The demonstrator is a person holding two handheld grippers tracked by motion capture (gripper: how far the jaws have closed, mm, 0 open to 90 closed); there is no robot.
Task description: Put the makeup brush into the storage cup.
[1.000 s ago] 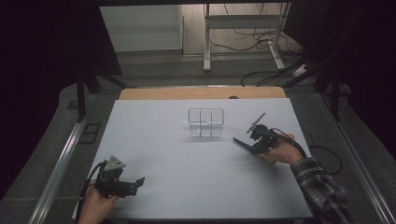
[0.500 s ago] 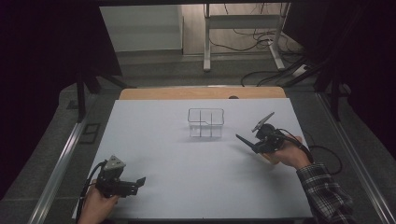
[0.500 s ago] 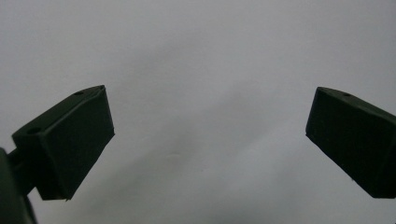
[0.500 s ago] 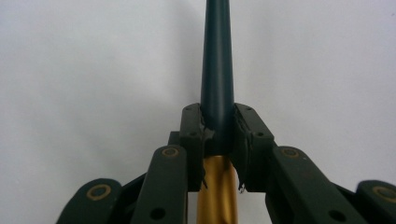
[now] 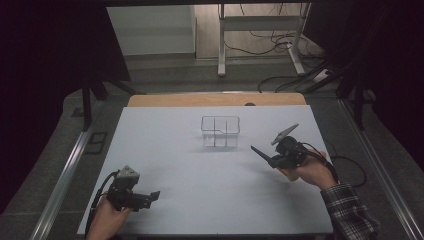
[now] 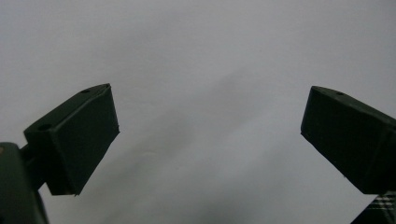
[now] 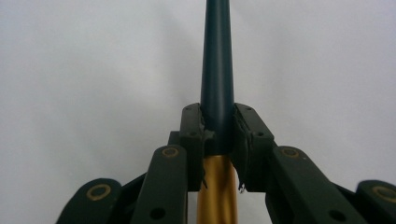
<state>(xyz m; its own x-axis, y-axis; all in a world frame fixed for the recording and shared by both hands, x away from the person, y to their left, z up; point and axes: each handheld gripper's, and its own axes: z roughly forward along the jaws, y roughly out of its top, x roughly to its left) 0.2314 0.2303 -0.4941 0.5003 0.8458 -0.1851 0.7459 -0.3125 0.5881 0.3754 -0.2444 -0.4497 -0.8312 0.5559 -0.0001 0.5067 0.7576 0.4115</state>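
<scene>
My right gripper (image 5: 276, 159) is at the table's right side, shut on a pen-like stick (image 5: 261, 153) that points left. In the right gripper view the pads (image 7: 192, 128) clamp this stick (image 7: 217, 60) where its dark blue tapered shaft meets a gold section, with the right gripper (image 7: 217, 128) aimed over the white tabletop. A clear divided box (image 5: 220, 131) stands just left of and beyond the stick's tip. My left gripper (image 5: 152, 196) rests low at the front left. Its jaws stand wide apart in the left gripper view, where the left gripper (image 6: 210, 135) has nothing between them.
The white table (image 5: 175, 150) has a wooden strip (image 5: 215, 99) along its far edge. Metal rails run down both sides, and cables lie on the floor beyond. A plaid sleeve (image 5: 347, 210) comes in at the bottom right.
My right gripper has lifted a little and drifted right, still holding the stick. The left gripper has stayed where it was.
</scene>
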